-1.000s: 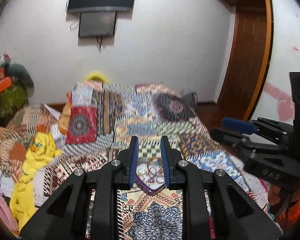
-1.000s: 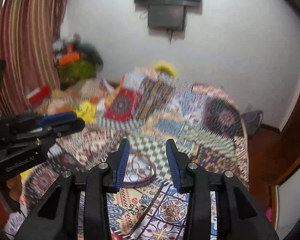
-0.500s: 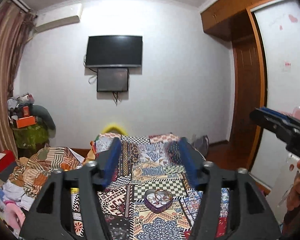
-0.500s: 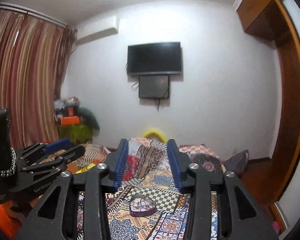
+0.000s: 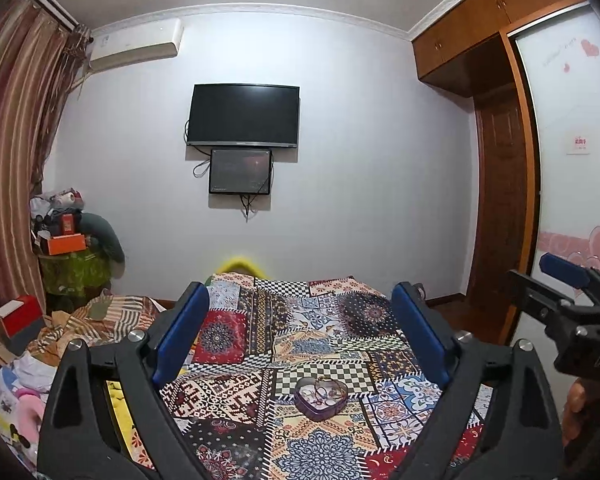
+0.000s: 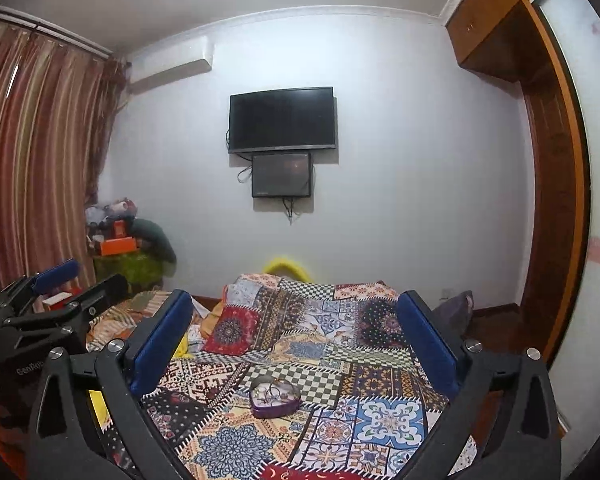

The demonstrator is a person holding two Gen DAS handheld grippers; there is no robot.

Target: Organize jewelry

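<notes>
Left gripper (image 5: 300,320) jaws spread wide, nothing between the pads; they have just been opening. Right gripper (image 6: 296,320) same: jaws wide apart, empty, just been opening too. Both point roughly level across the bed (image 5: 400,396).

Only container in view: a small purple heart-shaped box (image 5: 320,396), lid off, sitting flat on the patchwork bedspread (image 5: 260,340). From the left wrist it sits ahead of the jaws, low in the gap between the two blue pads (image 5: 180,336), a bit nearer the right-hand pad, well clear of both. From the right wrist the same box (image 6: 275,397) is ahead and below, between the pads, slightly toward the left-hand one, not touched.

Inside the box: jewelry (image 5: 321,391), a loose tangle of thin rings or bangles and a few small bits, gold and darker tones. Pieces too small to count or name. One gold loop leans on the far rim. No jewelry seen outside the box on the bedspread.

Right gripper also shows at the right edge of the left view (image 5: 572,304), beside the left one, apart from it; left gripper shows at the left edge of the right view (image 6: 56,296).

Other stuff: red patterned cushion (image 5: 220,336) past the left pad, orange box (image 5: 66,243) on a cluttered pile far left, contents not visible.
</notes>
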